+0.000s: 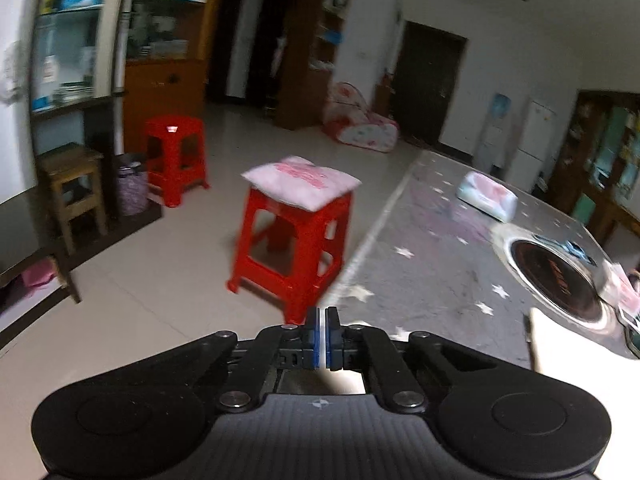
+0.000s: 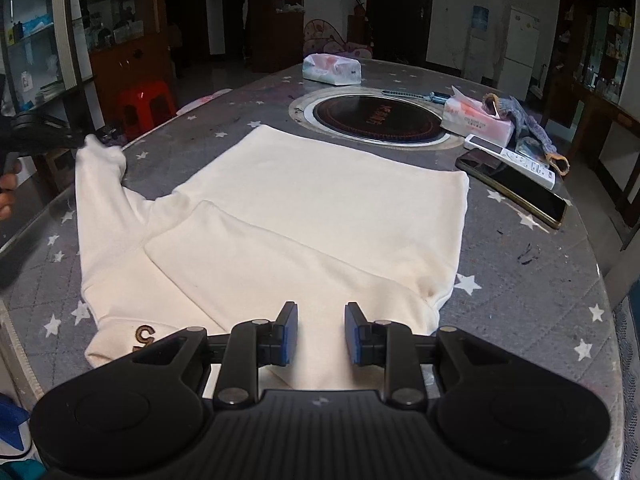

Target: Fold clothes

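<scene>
A cream sweatshirt (image 2: 304, 216) lies flat on the grey star-patterned table (image 2: 520, 300), one sleeve folded across its body. My right gripper (image 2: 321, 334) is open and empty, just above the garment's near edge. My left gripper (image 1: 323, 338) has its pads pressed together on a thin white sliver of cloth. In the right wrist view it (image 2: 86, 140) holds the end of the other sleeve (image 2: 100, 160), lifted at the table's left edge. A piece of the sweatshirt (image 1: 568, 332) shows at the right of the left wrist view.
A round black hotplate (image 2: 378, 118) is set in the table beyond the sweatshirt. Tissue packs (image 2: 332, 69) (image 2: 476, 118), a remote (image 2: 512, 156), a phone (image 2: 516, 188) and a knitted cloth (image 2: 528, 124) lie at the back and right. Red stools (image 1: 292, 240) (image 1: 176, 156) stand on the floor left of the table.
</scene>
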A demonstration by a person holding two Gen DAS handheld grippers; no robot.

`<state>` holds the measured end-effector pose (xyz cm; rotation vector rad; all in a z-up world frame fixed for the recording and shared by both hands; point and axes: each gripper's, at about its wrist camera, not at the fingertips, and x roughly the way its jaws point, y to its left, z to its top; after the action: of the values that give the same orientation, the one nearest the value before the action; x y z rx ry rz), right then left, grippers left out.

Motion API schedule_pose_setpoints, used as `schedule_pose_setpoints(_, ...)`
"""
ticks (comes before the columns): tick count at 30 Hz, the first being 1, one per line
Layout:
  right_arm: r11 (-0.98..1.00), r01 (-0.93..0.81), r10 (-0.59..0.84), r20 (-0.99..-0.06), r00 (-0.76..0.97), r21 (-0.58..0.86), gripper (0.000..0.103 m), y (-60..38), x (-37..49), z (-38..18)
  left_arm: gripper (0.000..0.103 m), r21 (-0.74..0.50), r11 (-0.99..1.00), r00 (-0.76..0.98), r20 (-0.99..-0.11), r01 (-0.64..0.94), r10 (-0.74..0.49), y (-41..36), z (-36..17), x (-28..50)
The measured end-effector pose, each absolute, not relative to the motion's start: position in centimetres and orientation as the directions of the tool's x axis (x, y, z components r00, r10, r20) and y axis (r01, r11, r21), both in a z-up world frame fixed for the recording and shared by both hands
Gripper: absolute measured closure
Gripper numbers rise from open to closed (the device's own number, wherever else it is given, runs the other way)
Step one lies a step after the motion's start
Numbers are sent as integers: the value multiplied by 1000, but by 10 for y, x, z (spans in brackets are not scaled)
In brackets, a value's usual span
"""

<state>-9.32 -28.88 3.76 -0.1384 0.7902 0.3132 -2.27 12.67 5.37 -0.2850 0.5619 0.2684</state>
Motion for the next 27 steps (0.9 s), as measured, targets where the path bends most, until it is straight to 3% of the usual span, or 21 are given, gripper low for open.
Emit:
schedule_pose_setpoints(6, 941, -338, 242, -700, 672, 0, 78, -283, -99, 43, 101, -207, 940, 850, -509, -272, 134, 124, 76, -38)
schedule_pose_setpoints(8, 939, -343, 250, -689, 680, 2, 72, -282, -103, 48, 100, -176, 946, 853, -500, -271, 151, 118, 79, -35)
schedule_pose_setpoints(11, 935, -355, 261, -676, 689, -1, 66, -281, -108, 52, 95, -173, 947, 824, -551, -272, 136, 117, 67, -23)
schedule_pose_setpoints(12, 933, -360, 264, -675, 689, -3, 66, -281, -110, 53, 92, -174, 945, 811, -569, -277, 133, 118, 61, -19)
schedule_pose_setpoints(14, 932, -363, 266, -678, 686, -2, 66, -280, -110, 52, 68, -153, 940, 787, -597, -305, 158, 117, 48, -12)
schedule_pose_setpoints(16, 931, -366, 268, -682, 681, 1, 66, -279, -109, 51, 58, -125, 940, 768, -615, -318, 178, 115, 36, -5)
schedule_pose_setpoints(20, 927, -374, 266, -692, 672, -6, 65, -276, -108, 49, 61, -85, 947, 738, -650, -308, 182, 112, 15, 5)
schedule_pose_setpoints(25, 930, -367, 262, -693, 672, -4, 61, -275, -107, 48, 94, -90, 945, 757, -625, -313, 192, 113, 15, 2)
schedule_pose_setpoints(27, 930, -367, 262, -692, 672, -4, 61, -275, -107, 48, 97, -120, 938, 757, -627, -325, 182, 118, 20, -1)
